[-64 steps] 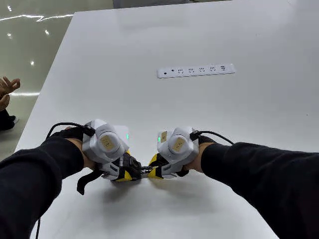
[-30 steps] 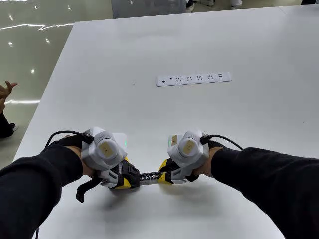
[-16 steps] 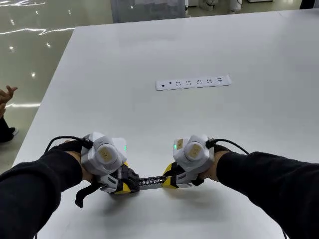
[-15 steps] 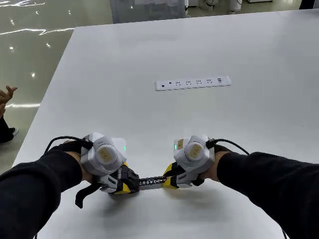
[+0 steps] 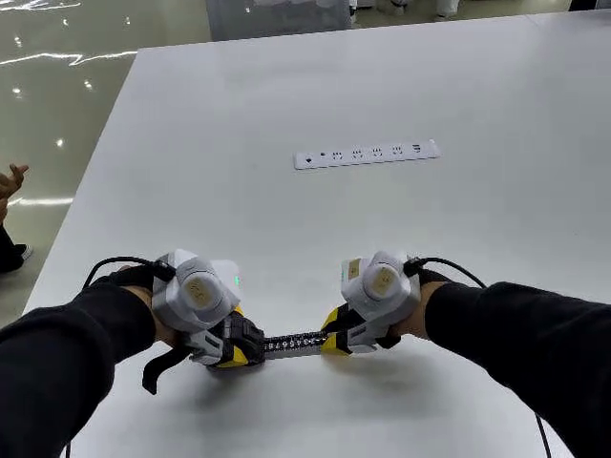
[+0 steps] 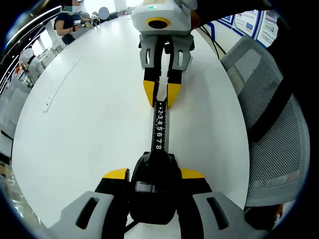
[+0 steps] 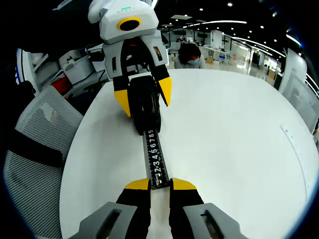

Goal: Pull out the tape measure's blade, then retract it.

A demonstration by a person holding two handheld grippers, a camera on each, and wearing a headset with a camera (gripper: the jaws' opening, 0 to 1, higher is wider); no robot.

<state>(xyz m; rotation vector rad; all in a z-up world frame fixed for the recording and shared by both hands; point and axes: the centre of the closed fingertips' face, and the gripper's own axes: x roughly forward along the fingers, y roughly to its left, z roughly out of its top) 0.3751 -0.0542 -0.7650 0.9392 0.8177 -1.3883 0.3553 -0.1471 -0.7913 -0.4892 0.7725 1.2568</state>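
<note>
Tabletop (image 5: 286, 95), left tongs (image 6: 154, 174) clamping case (image 7: 144, 107), right tongs (image 7: 159, 184) blade (image 6: 158, 130)

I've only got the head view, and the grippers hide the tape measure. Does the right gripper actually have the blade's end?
Observer: Yes. In the right gripper view, the right gripper pinches the end of the blade between its jaws.
Operator: How far out is it?
Observer: In the left gripper view, numbers up to 8 read on the blade short of the tape measure case.
Operator: Is the case secure?
Observer: The left gripper is shut on it, one jaw on each side.
</note>
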